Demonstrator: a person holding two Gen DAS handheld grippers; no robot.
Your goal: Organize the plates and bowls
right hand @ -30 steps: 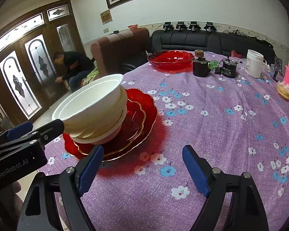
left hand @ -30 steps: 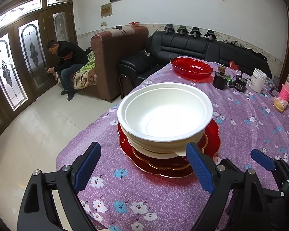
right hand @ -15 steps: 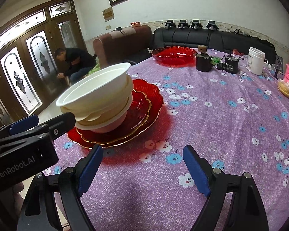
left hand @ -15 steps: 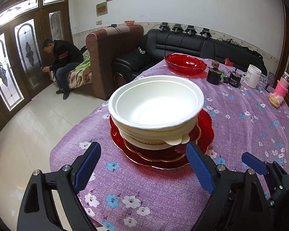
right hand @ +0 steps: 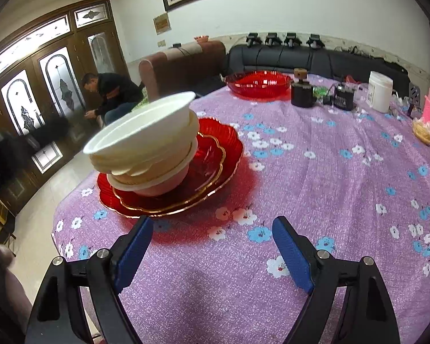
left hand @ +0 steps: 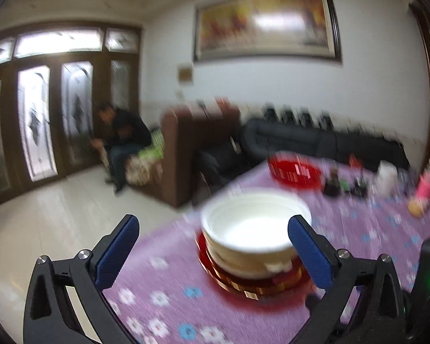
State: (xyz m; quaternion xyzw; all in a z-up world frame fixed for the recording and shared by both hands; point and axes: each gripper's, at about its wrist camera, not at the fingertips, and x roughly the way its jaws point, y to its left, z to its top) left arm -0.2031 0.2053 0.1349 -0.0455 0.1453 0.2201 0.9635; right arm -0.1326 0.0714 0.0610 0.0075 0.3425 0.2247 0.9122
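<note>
White bowls (right hand: 146, 143), nested and leaning, sit on stacked red plates (right hand: 215, 154) on the counter (right hand: 329, 200), ahead and left of the right gripper (right hand: 212, 253), whose jaws are spread on nothing. The left gripper (left hand: 213, 253) likewise has its jaws spread, the bowls (left hand: 252, 229) ahead between them (untouched). Farther beyond: a red dish (right hand: 258, 81), dark jars (right hand: 302, 93), a white tub (right hand: 379, 91). The left view is blurred; the plates (left hand: 252, 283) are partly hidden.
</note>
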